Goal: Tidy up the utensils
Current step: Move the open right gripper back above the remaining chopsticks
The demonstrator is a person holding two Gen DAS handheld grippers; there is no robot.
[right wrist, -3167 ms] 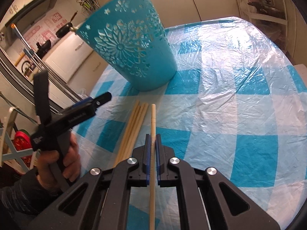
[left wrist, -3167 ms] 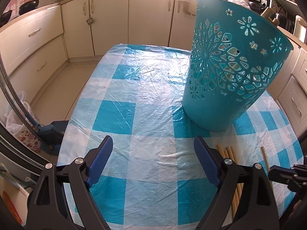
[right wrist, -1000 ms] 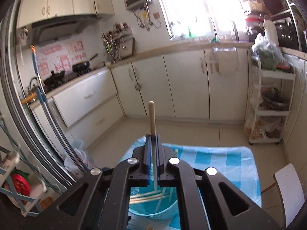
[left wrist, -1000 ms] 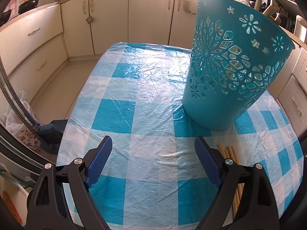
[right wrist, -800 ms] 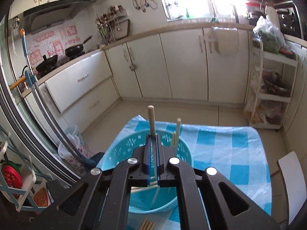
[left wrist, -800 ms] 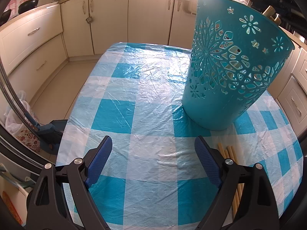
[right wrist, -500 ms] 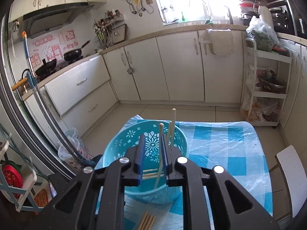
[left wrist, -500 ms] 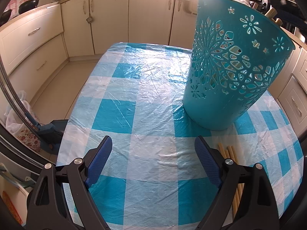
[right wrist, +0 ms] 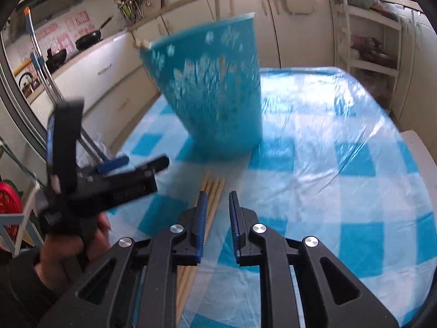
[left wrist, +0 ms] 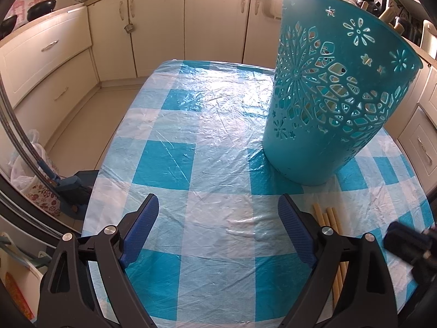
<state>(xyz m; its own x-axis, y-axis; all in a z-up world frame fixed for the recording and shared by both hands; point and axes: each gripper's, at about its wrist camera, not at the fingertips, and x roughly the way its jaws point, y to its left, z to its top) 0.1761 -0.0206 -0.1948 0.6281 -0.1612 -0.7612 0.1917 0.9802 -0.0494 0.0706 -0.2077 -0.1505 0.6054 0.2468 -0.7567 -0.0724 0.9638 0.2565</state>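
Note:
A teal cut-out basket (left wrist: 336, 95) (right wrist: 213, 87) stands on the blue-checked tablecloth (left wrist: 191, 136), with wooden stick tips (left wrist: 387, 13) poking over its rim. Several more wooden sticks (left wrist: 327, 218) (right wrist: 215, 188) lie side by side on the cloth in front of it. My right gripper (right wrist: 218, 195) hovers low over their near ends, its jaws a narrow gap apart with nothing gripped; in the left wrist view it is a dark blur (left wrist: 409, 246). My left gripper (left wrist: 218, 201) stands wide open and empty above bare cloth, left of the sticks, held by a hand (right wrist: 68, 246).
Cream kitchen cabinets (left wrist: 213, 19) ring the table. The near table edge curves just below both grippers. A blue dustpan and broom (left wrist: 73, 186) sit on the floor to the left, and a white seat (right wrist: 415, 142) and open shelf rack (right wrist: 368, 43) are to the right.
My right gripper let its stick drop into the basket, parted its jaws and came down from above the basket to just over the sticks on the cloth. The left gripper stayed put.

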